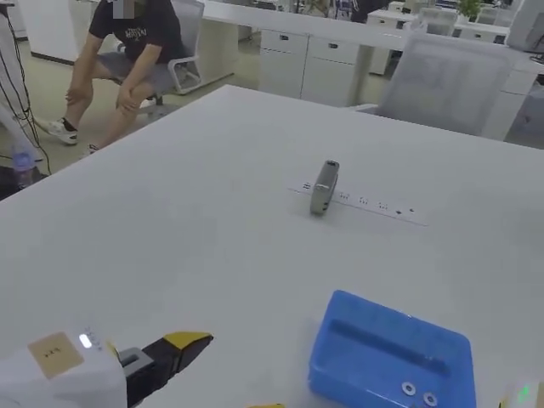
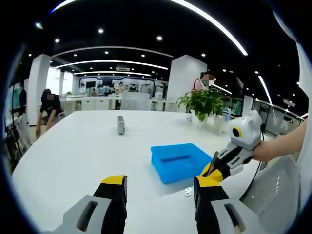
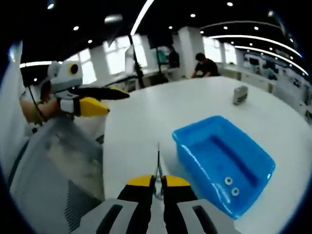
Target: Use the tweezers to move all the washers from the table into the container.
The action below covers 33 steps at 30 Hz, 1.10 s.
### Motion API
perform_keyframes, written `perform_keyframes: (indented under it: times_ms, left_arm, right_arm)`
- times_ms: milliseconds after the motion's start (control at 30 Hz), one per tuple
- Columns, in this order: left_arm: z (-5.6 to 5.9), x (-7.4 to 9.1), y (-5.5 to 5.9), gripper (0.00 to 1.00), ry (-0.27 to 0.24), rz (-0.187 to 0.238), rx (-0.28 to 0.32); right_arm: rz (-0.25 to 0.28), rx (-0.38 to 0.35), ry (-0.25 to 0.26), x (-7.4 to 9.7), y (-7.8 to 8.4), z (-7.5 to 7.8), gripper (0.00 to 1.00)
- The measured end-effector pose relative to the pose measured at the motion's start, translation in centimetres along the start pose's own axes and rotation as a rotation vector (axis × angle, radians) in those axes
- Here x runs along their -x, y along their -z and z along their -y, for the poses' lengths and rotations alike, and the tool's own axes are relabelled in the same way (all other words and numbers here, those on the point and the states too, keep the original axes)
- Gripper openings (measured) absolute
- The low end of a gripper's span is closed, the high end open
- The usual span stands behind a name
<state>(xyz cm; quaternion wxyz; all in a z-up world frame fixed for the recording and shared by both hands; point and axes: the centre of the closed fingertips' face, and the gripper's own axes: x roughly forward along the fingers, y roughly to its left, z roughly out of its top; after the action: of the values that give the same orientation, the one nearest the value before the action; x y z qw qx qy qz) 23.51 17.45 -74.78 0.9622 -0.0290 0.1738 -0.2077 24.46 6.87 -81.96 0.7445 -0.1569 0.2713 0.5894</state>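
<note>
A blue container [image 1: 365, 340] sits on the white table at the near right, with two washers [image 1: 409, 389] lying in it. In the left gripper view two more washers [image 2: 187, 192] lie on the table just in front of the container [image 2: 168, 171]. My left gripper [image 2: 161, 187] is open and holds nothing; its yellow tip [image 1: 183, 344] reaches in at the bottom left of the head view. My right gripper [image 3: 158, 183] is shut on thin tweezers [image 3: 158, 158] that point toward the container's [image 3: 195, 141] near corner. The two washers [image 3: 231, 185] show inside it.
A small grey device [image 1: 324, 187] stands on a flat power strip [image 1: 374, 204] in the middle of the table. A person [image 1: 127, 51] sits on a chair beyond the far left corner. A potted plant [image 2: 204, 103] stands at the table's far end.
</note>
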Motion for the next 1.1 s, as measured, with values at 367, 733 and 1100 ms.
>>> perform_keyframes:
  times_ms: [367, 733, 1100]
  left_arm:
    - [-0.1, 0.0, 0.0, 0.53, -0.002, -0.002, -0.006]
    - [-0.2, 0.0, 0.0, 0.53, -0.009, 0.001, -0.005]
    - [-0.1, 0.0, 0.1, 0.53, -0.006, -0.008, -0.009]
  right_arm:
    - [-0.036, 0.125, 0.014, -0.1, 0.1, -0.7, 0.03]
    - [-0.053, 0.131, 0.014, 0.9, -0.6, -0.9, 0.03]
    - [-0.018, 0.075, 0.007, 2.3, -2.5, 0.0, 0.03]
